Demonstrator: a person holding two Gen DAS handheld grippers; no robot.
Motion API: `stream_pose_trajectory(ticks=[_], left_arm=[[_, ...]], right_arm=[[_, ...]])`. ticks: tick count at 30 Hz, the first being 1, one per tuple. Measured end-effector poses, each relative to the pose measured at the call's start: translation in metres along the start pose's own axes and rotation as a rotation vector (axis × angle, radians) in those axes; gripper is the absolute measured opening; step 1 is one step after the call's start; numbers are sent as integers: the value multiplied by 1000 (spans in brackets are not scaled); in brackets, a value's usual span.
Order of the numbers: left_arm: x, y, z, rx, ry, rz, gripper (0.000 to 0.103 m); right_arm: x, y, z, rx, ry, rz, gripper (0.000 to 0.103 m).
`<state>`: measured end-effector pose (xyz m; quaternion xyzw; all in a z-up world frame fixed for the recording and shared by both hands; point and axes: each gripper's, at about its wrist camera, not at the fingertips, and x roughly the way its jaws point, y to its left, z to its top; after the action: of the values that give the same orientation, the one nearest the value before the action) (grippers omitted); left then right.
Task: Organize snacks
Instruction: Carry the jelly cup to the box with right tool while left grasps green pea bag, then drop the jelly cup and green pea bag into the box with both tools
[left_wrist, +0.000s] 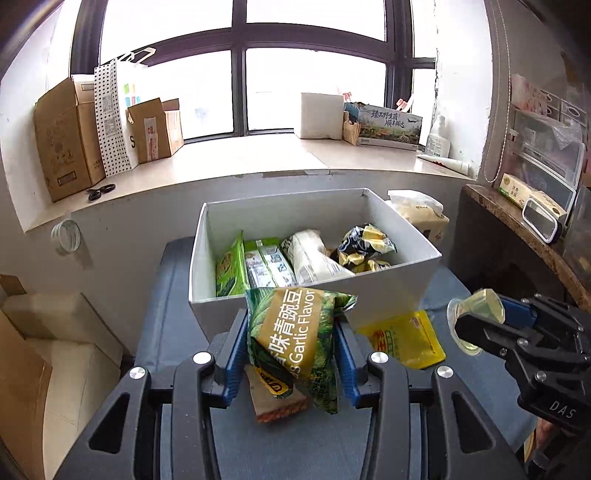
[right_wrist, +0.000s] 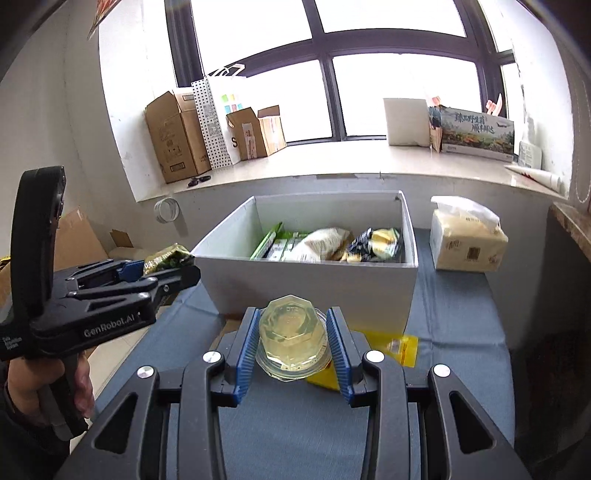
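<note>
The left gripper (left_wrist: 291, 347) is level and pointing far, its blue pads (left_wrist: 236, 354) clamped on a green packet (left_wrist: 295, 332). The right gripper (right_wrist: 291, 339) points the same way, to the right of the left one and well apart from it, pads (right_wrist: 245, 347) closed around a jelly cup (right_wrist: 291, 334). A hand (right_wrist: 44, 384) grips the left gripper's handle from below.

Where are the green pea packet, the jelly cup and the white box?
green pea packet (left_wrist: 291, 332), left wrist view, gold label band.
jelly cup (right_wrist: 291, 332), right wrist view, faceted bottom.
white box (right_wrist: 314, 291), right wrist view, near wall.
</note>
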<state>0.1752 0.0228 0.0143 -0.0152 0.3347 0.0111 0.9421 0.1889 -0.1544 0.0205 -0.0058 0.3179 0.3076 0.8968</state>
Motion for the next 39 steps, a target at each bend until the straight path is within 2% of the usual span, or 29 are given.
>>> stream_pose_trajectory(ticks=[4, 6, 8, 10, 14, 17, 19, 20, 23, 28, 35, 39], left_arm=[[23, 11, 37, -13, -5, 21, 47], [39, 15, 54, -3, 8, 64, 47], [56, 23, 68, -15, 20, 47, 47], [76, 29, 77, -35, 49, 38, 47], [108, 33, 81, -28, 99, 68, 48], [126, 28, 78, 32, 139, 103, 62], [127, 26, 77, 51, 124, 109, 96], [124, 28, 77, 38, 109, 92, 103], [115, 30, 77, 10, 81, 65, 103], [105, 24, 77, 20, 66, 90, 103], [93, 21, 75, 17, 98, 76, 103], [68, 22, 67, 2, 61, 56, 103]], right_arm=[[27, -13, 44, 20, -18, 24, 40], [45, -20, 64, 29, -1, 2, 40], [63, -24, 80, 9, 6, -27, 40], [80, -29, 92, -13, 14, -28, 40], [109, -40, 104, 10, 42, -25, 40], [128, -42, 108, -7, 79, -35, 42], [137, -45, 110, -10, 112, -48, 78], [139, -47, 110, -1, 114, -78, 103], [129, -53, 108, 12, 65, -88, 103], [114, -49, 109, -33, 23, -127, 103], [97, -60, 106, 2, 22, -120, 103], [73, -60, 91, -11, 5, -79, 103]])
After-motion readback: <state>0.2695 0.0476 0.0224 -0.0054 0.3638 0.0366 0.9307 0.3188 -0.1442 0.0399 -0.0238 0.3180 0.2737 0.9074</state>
